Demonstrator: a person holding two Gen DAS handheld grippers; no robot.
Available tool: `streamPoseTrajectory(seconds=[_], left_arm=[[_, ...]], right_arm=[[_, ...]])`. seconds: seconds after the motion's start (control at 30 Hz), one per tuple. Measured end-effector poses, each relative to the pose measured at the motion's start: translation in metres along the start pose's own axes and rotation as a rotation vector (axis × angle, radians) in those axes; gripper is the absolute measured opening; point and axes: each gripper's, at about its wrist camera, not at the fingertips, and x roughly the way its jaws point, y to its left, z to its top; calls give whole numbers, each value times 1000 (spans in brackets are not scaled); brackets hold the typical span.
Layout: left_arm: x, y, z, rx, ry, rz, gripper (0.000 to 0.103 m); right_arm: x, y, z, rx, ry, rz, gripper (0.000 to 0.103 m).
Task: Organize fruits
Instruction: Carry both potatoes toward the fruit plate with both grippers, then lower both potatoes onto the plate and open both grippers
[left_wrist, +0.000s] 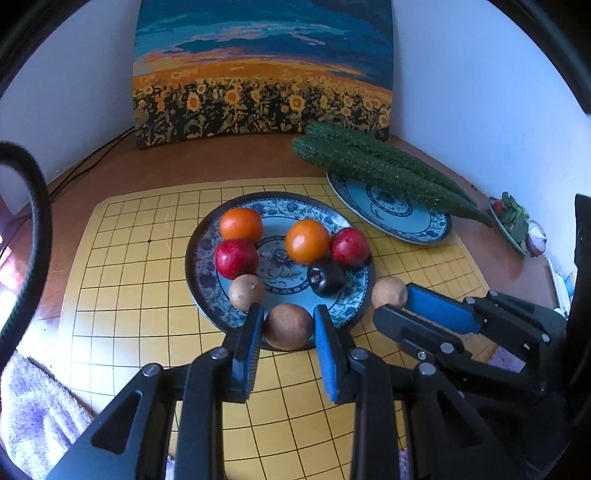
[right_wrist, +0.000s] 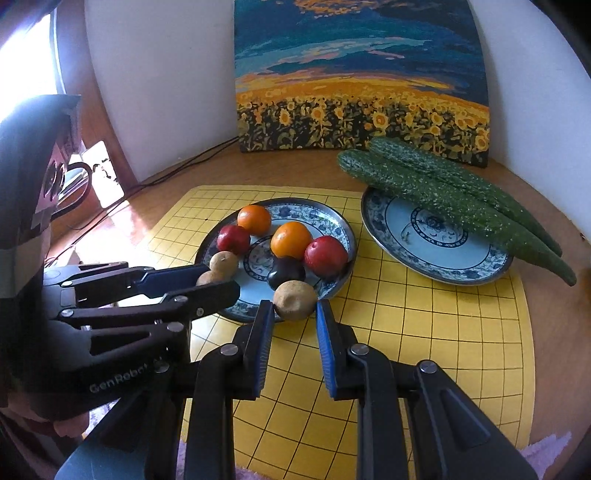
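Both tongs sit at the near rim of the blue-and-white patterned fruit plate (left_wrist: 207, 254). On my left tongs (left_wrist: 288, 325) the blue pads stand apart on either side of a round brown fruit (left_wrist: 288, 326) at the plate's edge; I cannot tell whether they touch it. My right tongs (right_wrist: 294, 314) are spread the same way around a second brown fruit (right_wrist: 294, 300), which rests at the rim, half off the plate.

As I judge it, sorting is well along: two orange fruits (left_wrist: 241, 223), two red ones (left_wrist: 236, 258), a dark purple one (left_wrist: 325, 276) and another brown one (left_wrist: 246, 292) already lie on the plate. Two long green cucumbers (right_wrist: 454, 199) rest across the second plate (right_wrist: 424, 251). What remains, I think, is settling these two rim fruits properly inside.
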Motion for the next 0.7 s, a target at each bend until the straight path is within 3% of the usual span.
streamPoseTrajectory(seconds=[0.7], left_arm=[[13, 9, 5, -4, 9, 2, 29]], right_arm=[[16, 0, 3, -24, 20, -17, 25]])
